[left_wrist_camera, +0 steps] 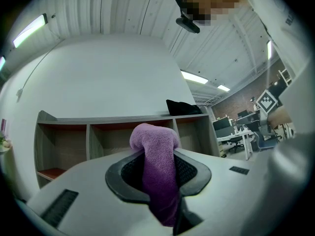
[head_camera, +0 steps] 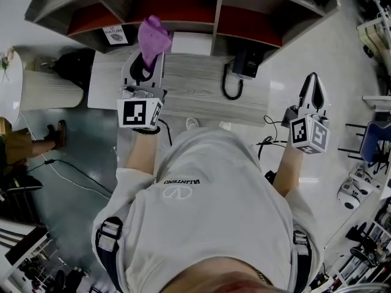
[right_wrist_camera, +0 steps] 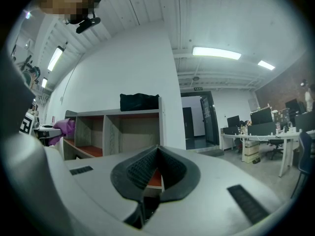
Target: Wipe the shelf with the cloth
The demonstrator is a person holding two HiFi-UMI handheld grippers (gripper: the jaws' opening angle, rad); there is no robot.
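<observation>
My left gripper [head_camera: 145, 65] is shut on a purple cloth [head_camera: 153, 38], which bunches up above the jaws over the grey wooden desk [head_camera: 195, 87]. In the left gripper view the cloth [left_wrist_camera: 156, 173] fills the gap between the jaws, and the shelf unit [left_wrist_camera: 98, 136] with red-floored compartments stands ahead of it. That shelf [head_camera: 183, 8] runs along the far side of the desk in the head view. My right gripper [head_camera: 313, 90] hangs off the desk's right end, shut with nothing in it; its own view shows the shelf [right_wrist_camera: 113, 132] from the side.
A black desk phone [head_camera: 243, 66] with a coiled cord sits on the desk's right part. A white box [head_camera: 192, 43] and a small sign [head_camera: 115, 34] stand by the shelf. A black bag [right_wrist_camera: 139, 102] lies on the shelf top. A white ribbed bin [head_camera: 46, 89] is at left.
</observation>
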